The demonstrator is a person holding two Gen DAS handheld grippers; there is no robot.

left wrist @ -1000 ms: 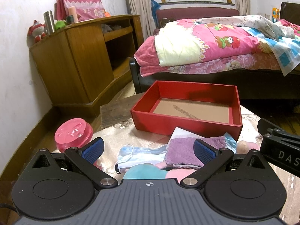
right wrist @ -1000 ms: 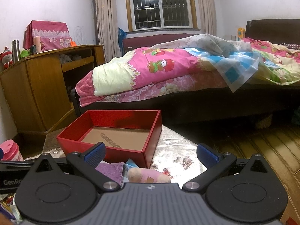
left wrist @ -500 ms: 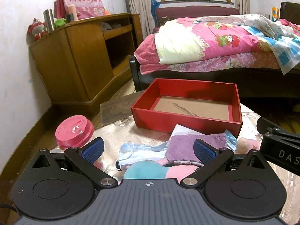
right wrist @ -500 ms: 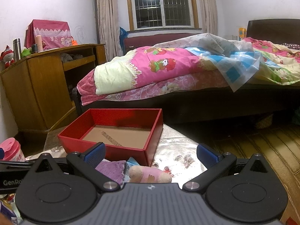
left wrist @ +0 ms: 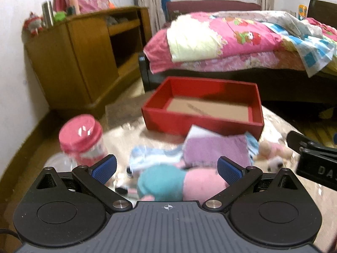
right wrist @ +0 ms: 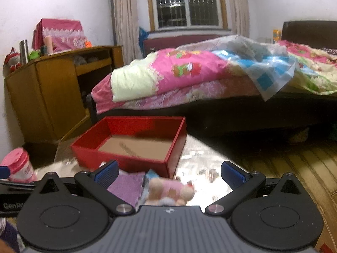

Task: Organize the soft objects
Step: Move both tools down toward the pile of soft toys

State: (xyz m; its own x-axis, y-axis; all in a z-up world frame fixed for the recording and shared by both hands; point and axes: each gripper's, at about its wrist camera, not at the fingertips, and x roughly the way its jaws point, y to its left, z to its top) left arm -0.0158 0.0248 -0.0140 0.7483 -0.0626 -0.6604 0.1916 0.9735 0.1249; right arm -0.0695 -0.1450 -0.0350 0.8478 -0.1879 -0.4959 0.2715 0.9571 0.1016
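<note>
Clearly both grippers are spread wide, gripping nothing: left gripper (left wrist: 166, 167) over the plush (left wrist: 179, 182), right gripper (right wrist: 169, 171) over the doll (right wrist: 168, 190). Closing carelessly could snag the purple cloth (left wrist: 214, 149) too, or nudge the jar (left wrist: 82, 139) off the surface (left wrist: 126, 135).

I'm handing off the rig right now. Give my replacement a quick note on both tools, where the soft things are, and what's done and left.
Left tool: open, empty, over the teal-and-pink plush.
Right tool: open, empty, over the small pink plush.
Red box: holds nothing visible.
Purple cloth lies just before the box; face mask to its left.
Done: nothing boxed.
Left: probably move all four into the box.
</note>
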